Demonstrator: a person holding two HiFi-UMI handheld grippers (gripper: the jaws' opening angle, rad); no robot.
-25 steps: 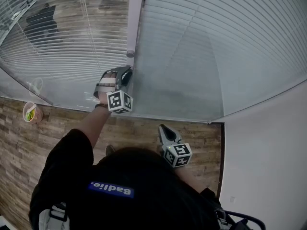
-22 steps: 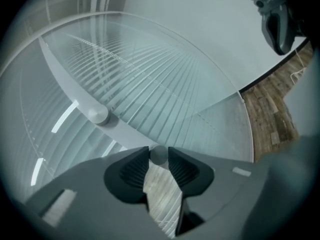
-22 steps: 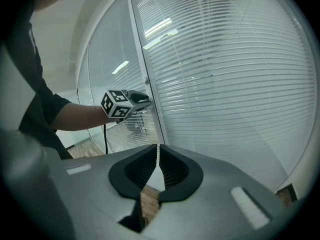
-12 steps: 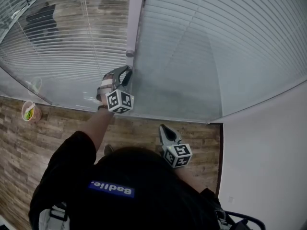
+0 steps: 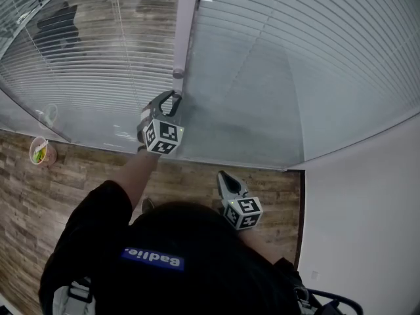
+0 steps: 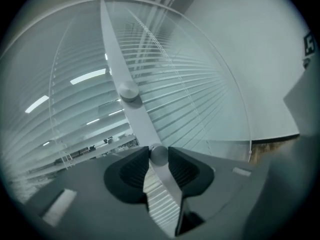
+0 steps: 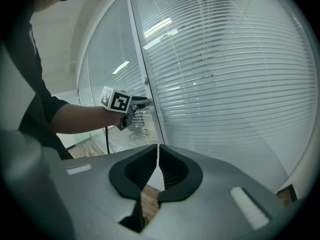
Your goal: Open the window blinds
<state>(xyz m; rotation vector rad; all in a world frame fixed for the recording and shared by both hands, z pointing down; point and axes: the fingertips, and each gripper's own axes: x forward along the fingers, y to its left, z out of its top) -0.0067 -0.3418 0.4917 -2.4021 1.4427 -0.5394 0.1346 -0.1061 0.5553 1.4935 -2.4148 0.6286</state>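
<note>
Your left tongs (image 6: 159, 152) clamp the small round knob (image 6: 159, 157) on the frame post (image 6: 115, 54) between the blinds (image 6: 195, 79). Your right tongs (image 7: 156, 153) are together, empty. Twisting could slip the pads off that smooth knob.

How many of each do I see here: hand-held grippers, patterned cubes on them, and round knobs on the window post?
Grippers: 2 (left gripper, right gripper)
Cubes: 2 (left cube, right cube)
Knobs: 2 (upper knob, lower knob)
Total: 6
</note>
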